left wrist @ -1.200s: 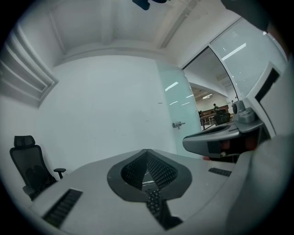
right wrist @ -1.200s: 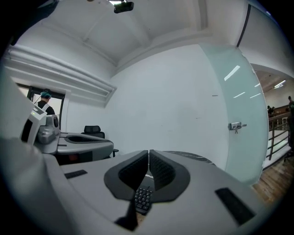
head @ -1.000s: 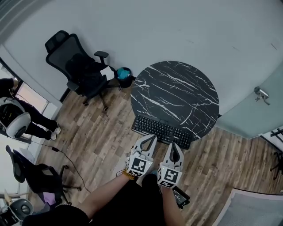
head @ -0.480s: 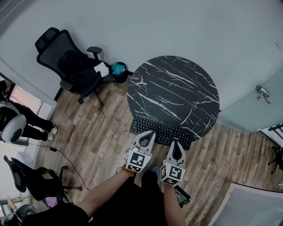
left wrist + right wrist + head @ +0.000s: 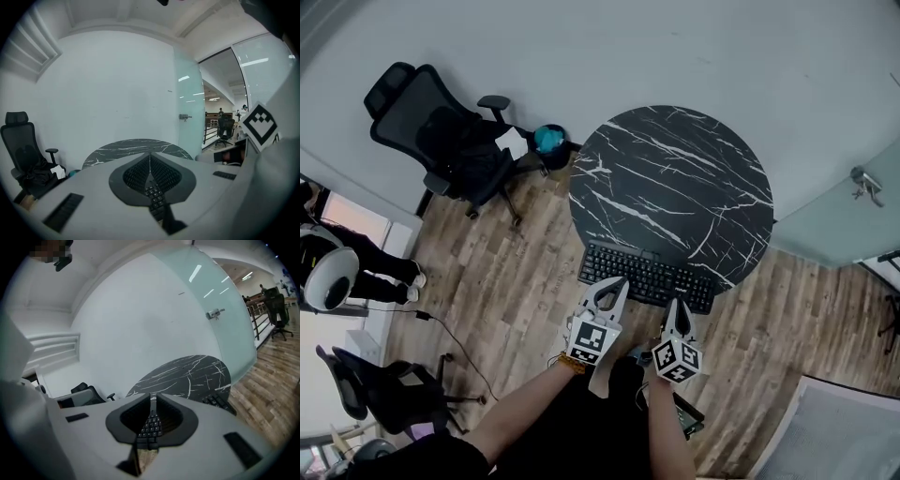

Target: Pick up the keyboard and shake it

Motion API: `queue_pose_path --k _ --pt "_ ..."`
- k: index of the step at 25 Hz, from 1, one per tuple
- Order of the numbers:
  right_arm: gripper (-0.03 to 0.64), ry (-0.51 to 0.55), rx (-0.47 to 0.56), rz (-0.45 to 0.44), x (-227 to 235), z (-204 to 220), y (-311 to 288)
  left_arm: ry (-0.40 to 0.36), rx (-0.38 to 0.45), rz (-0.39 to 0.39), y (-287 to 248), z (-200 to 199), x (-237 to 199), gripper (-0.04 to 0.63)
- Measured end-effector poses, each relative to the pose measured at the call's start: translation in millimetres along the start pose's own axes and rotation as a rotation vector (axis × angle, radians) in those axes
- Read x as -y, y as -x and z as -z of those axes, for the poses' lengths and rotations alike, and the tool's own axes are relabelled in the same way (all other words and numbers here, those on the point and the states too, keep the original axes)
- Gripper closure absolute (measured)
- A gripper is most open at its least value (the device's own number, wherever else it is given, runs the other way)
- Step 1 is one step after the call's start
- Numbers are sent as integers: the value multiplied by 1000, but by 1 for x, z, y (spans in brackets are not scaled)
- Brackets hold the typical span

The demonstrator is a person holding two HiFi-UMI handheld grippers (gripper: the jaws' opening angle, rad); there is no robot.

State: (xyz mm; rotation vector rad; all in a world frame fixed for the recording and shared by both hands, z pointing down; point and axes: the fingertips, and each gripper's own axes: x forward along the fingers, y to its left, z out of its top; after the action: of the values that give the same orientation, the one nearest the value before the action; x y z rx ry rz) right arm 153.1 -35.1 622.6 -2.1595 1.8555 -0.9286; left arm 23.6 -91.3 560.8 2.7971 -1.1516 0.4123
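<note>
Left gripper (image 5: 618, 283) and right gripper (image 5: 679, 305), both pressed together, empty, hover by keyboard (image 5: 649, 274) on marble table's (image 5: 675, 178) near edge; lift and shake not yet done.

No legible text or numbers show anywhere.

Wood-plank floor (image 5: 497, 281), pale wall (image 5: 675, 47), black office chair (image 5: 441, 141)
</note>
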Motion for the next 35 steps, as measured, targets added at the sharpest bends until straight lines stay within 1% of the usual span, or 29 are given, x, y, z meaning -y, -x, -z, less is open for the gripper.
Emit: queue_pose_path --k 4,6,7,8,10,14,17,21,23,35 --pt "580 -90 -35 23 17 23 -7 -10 -15 15 -4 6 3 580" --pt "559 -155 -48 29 26 33 -10 -17 -21 26 -6 8 7 580" --pt "523 -190 -54 31 30 38 -11 -21 -22 31 -8 10 9 580" --pt "473 -223 -61 35 35 43 -13 -25 -22 35 -9 11 11 580" --pt "456 -288 -74 56 47 55 -14 -32 -20 41 -11 12 14 580" --pt "432 -468 -88 109 71 80 -14 -41 -27 57 -14 18 22 580" --pt "395 -592 -92 133 87 99 -15 -51 -32 68 -17 23 28 580" --pt "373 -762 -56 151 106 112 -24 -60 -48 71 -21 34 32 580" --pt "367 -825 -35 154 112 115 -31 -60 -55 68 -21 39 32 580" --pt "360 -918 -49 143 121 128 -67 -43 -119 58 -10 81 40 580"
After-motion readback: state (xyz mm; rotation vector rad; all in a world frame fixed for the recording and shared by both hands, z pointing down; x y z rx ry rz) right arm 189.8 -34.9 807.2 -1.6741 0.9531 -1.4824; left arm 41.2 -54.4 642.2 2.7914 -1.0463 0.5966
